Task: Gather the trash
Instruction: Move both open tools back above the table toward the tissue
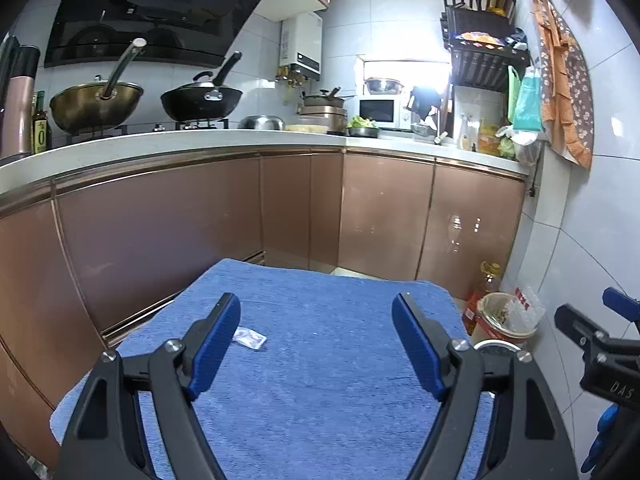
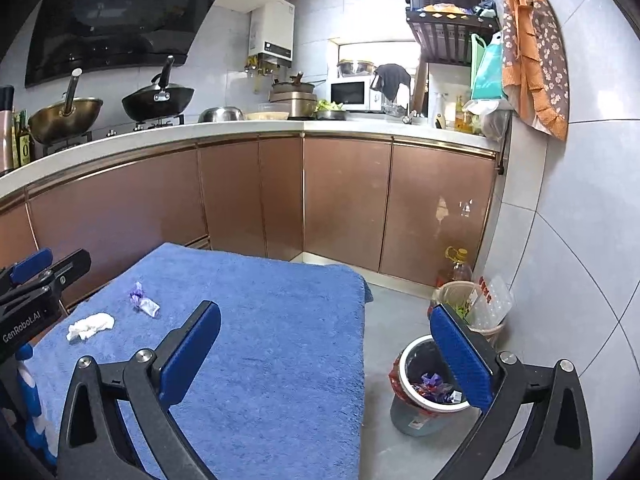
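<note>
Three scraps are seen left on the blue towel [image 2: 280, 320], which covers the table at the centre of both views. In the right wrist view, a crumpled white tissue [image 2: 90, 326] lies at nine o'clock and a purple-and-white wrapper [image 2: 143, 301] just beyond it, toward ten o'clock. In the left wrist view, a small clear wrapper [image 1: 250, 337] is shown at nine o'clock, just beside the left finger pad. The bin [image 2: 430, 384], on the floor at four o'clock of the towel, is already seen to hold coloured wrappers; collection is therefore judged partly done, with these pieces outstanding. The left gripper [image 1: 316, 344] is held wide apart over the towel, nothing between its pads. The right gripper [image 2: 326, 354] is likewise spread wide and empty, one pad over the towel, the other over the bin.
</note>
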Motion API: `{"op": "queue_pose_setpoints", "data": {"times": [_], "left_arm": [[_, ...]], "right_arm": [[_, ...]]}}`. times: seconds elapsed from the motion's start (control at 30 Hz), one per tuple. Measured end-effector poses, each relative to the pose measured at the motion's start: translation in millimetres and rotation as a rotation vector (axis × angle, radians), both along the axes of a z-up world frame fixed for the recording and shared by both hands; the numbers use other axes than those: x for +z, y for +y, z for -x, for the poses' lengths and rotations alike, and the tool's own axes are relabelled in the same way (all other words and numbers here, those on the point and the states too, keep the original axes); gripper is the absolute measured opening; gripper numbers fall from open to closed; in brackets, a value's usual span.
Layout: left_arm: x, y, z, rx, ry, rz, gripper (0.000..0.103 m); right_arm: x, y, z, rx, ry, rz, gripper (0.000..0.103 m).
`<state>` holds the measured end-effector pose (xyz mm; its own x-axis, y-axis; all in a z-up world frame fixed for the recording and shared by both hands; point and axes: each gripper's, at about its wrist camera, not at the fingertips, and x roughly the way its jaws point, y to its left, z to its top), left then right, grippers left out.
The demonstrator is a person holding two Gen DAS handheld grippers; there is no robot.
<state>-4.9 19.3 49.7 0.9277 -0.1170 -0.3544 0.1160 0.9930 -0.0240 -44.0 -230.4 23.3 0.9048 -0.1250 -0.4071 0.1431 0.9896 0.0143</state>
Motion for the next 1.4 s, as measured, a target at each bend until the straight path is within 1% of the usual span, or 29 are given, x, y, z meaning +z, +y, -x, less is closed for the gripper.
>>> {"op": "queue_pose_setpoints", "data": {"times": [0.13, 0.37, 0.5, 0.63, 0.77, 0.9, 1.07, 1.17, 1.4], "left_arm": [[-2.3, 10.4, 0.1, 0.028, -0.008, -0.009, 0.077], [-10.9, 25.7, -9.9, 0.059, 0.004, -0.026, 0.077], [-20.6, 32.3, -21.2, 0.066, 0.048, -0.052, 0.077], [-35.5, 41.8, -37.5, 0.077, 0.107, -0.068, 0.077], [-52.5, 55.2, -52.6, 0.093, 0.161, -0.062, 0.077], [-69.3, 71.2, -71.6, 0.103, 0.217, -0.057, 0.077], [-83.2, 83.0, -85.6, 0.102, 0.252, -0.061, 0.077], [-91.8, 87.9, -94.0, 0.113, 0.266, -0.080, 0.077], [-110.8, 103.0, -116.6, 0.159, 0.324, -0.099, 0.077]], "right_arm": [[-0.9, 1.7, -4.5, 0.001, -0.015, -0.021, 0.103], [-11.5, 7.4, -22.3, 0.052, 0.023, -0.038, 0.103], [-21.1, 18.8, -37.8, 0.146, 0.070, -0.051, 0.103], [-29.5, 37.9, -51.4, 0.208, 0.095, 0.004, 0.103], [-37.6, 55.3, -66.7, 0.253, 0.122, 0.042, 0.103], [-44.5, 68.3, -83.1, 0.298, 0.143, 0.038, 0.103], [-55.1, 80.9, -111.5, 0.348, 0.182, 0.021, 0.103], [-62.9, 89.9, -128.4, 0.375, 0.207, 0.022, 0.102], [-82.9, 111.1, -167.5, 0.443, 0.269, 0.011, 0.095]]}}
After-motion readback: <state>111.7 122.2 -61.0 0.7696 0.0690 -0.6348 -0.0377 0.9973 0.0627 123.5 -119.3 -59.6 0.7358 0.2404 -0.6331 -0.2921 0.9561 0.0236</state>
